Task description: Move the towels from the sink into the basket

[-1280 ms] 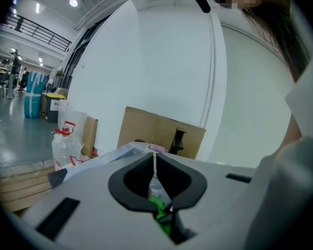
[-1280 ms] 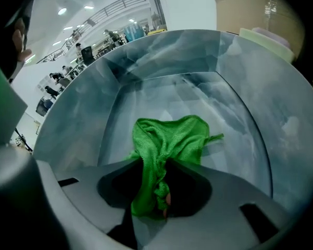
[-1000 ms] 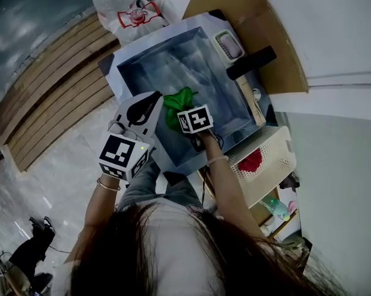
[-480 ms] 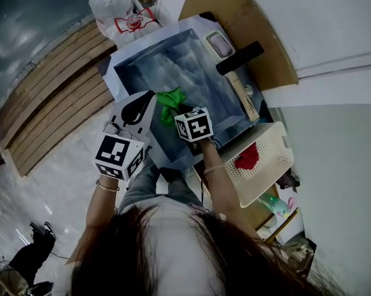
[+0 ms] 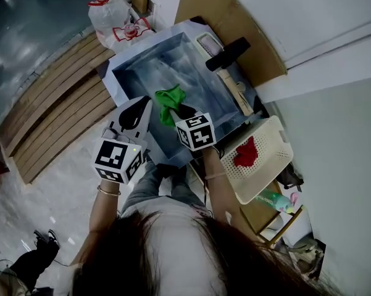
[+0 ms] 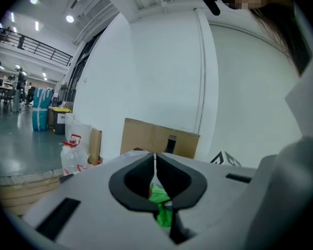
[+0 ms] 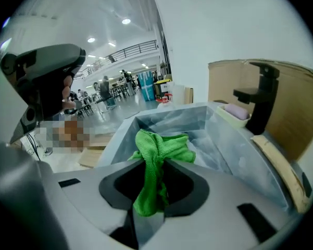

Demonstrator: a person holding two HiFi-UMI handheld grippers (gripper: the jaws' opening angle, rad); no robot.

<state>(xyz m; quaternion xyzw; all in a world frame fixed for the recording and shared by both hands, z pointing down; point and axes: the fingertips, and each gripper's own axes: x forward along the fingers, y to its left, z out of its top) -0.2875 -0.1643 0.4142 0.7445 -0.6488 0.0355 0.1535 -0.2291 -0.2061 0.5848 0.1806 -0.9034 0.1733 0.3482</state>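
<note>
A green towel (image 5: 170, 99) hangs above the steel sink (image 5: 125, 73), pinched in my right gripper (image 5: 176, 111). In the right gripper view the right gripper (image 7: 153, 163) is shut on the green towel (image 7: 164, 145), which bunches out over the sink (image 7: 226, 137) and droops back between the jaws. To the left, beside the sink's near corner, my left gripper (image 5: 145, 102) holds nothing. In the left gripper view the left gripper (image 6: 155, 158) is shut, its tips nearly touching, with the green towel (image 6: 159, 197) showing behind it. A red towel (image 5: 245, 153) lies in the cream basket (image 5: 279, 137) to the right of the sink.
A black faucet (image 5: 227, 53) and a soap dish (image 5: 208, 42) stand on the sink's far side, with cardboard (image 5: 225, 5) behind. A wooden slatted platform (image 5: 55, 103) and a plastic bag (image 5: 114, 11) lie to the left. A person's arms reach in from below.
The right gripper has risen with the green towel, lifting it up out of the sink basin. The left gripper has drifted slightly upward beside it.
</note>
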